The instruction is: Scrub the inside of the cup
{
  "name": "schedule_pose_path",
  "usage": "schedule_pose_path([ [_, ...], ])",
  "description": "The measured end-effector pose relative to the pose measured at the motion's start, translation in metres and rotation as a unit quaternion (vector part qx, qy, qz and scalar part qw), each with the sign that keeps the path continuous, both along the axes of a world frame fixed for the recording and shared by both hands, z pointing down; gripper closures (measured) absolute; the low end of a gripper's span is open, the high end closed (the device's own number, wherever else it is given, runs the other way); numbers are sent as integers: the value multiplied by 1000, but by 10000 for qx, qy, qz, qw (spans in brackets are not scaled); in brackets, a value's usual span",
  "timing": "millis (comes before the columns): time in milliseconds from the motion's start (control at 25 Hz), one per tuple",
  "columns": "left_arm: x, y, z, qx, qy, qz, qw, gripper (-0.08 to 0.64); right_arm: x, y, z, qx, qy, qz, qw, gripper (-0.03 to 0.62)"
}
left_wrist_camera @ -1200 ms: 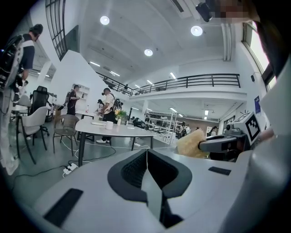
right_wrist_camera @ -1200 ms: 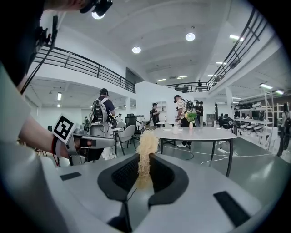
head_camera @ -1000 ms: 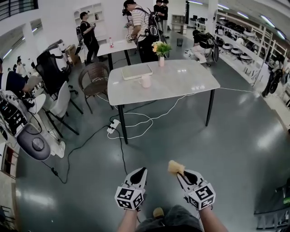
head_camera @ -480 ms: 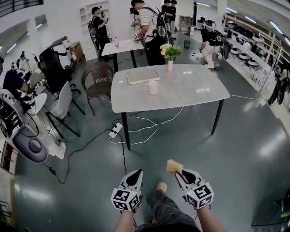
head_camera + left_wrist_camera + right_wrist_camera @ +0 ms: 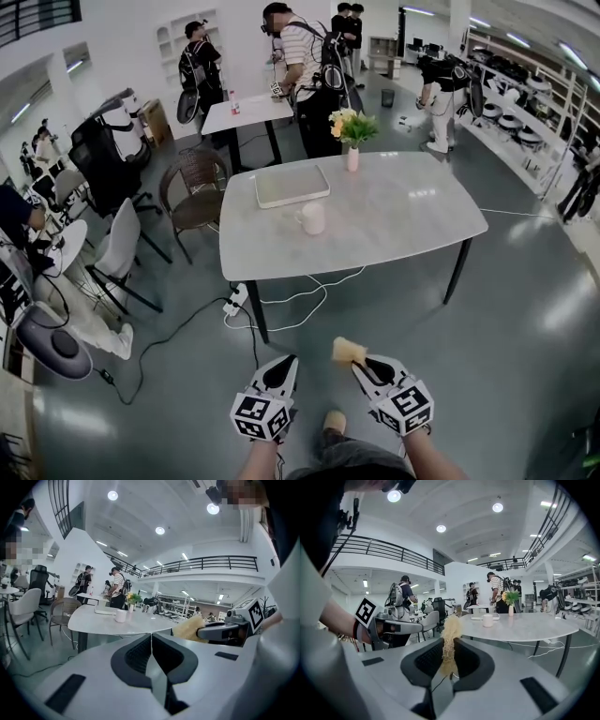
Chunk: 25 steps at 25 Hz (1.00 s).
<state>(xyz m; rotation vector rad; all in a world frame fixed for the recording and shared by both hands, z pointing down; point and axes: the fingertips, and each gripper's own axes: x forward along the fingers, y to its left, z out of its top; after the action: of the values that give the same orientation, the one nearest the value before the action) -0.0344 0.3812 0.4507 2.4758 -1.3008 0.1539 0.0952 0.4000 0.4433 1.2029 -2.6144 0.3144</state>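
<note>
A pale pink cup [image 5: 312,218] stands on the grey table [image 5: 394,225], near its middle; it also shows as the cup [image 5: 121,616] and the cup [image 5: 488,620] in the gripper views. My left gripper [image 5: 287,362] is shut and empty, low over the floor, well short of the table. My right gripper [image 5: 357,361] is shut on a yellow sponge [image 5: 347,352]; the sponge [image 5: 449,637] sticks up from between its jaws. Both grippers point toward the table.
On the table lie a flat pale tray [image 5: 292,185] and a vase of flowers [image 5: 352,131]. White cables [image 5: 281,298] and a power strip [image 5: 232,299] trail on the floor under the table. Chairs [image 5: 192,187] stand at the left. Several people stand behind the table.
The table and cup have drawn nearer in the head view as I walked toward them. Both grippers kept their state, the right one still gripping the sponge.
</note>
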Motion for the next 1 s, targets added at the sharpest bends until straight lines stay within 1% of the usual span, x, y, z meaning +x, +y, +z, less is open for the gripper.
schedule_pose_path([
  [160,11,-51,-4,63,-18,43,10000,541,9,-51,-6,87,9,-11,10000,532],
  [280,18,-80,-5,95,22,63,9999,541,11,-80,-7,105,18,-60,9999,532],
  [520,27,-117,2,-21,26,140,9999,541,4,-114,-8,81,8,-258,9996,532],
  [640,29,-135,6,-70,-1,206,9998,541,0,-130,-3,7,-33,-291,9996,532],
  [760,27,-162,13,-119,4,245,9996,541,-5,-153,3,-30,-48,-316,9995,532],
  [840,29,-187,17,-127,42,346,9993,541,-5,-176,7,-52,-71,-273,9996,532],
  [1000,41,-243,23,-126,119,761,9970,541,-8,-229,15,-151,-121,-189,9996,532],
])
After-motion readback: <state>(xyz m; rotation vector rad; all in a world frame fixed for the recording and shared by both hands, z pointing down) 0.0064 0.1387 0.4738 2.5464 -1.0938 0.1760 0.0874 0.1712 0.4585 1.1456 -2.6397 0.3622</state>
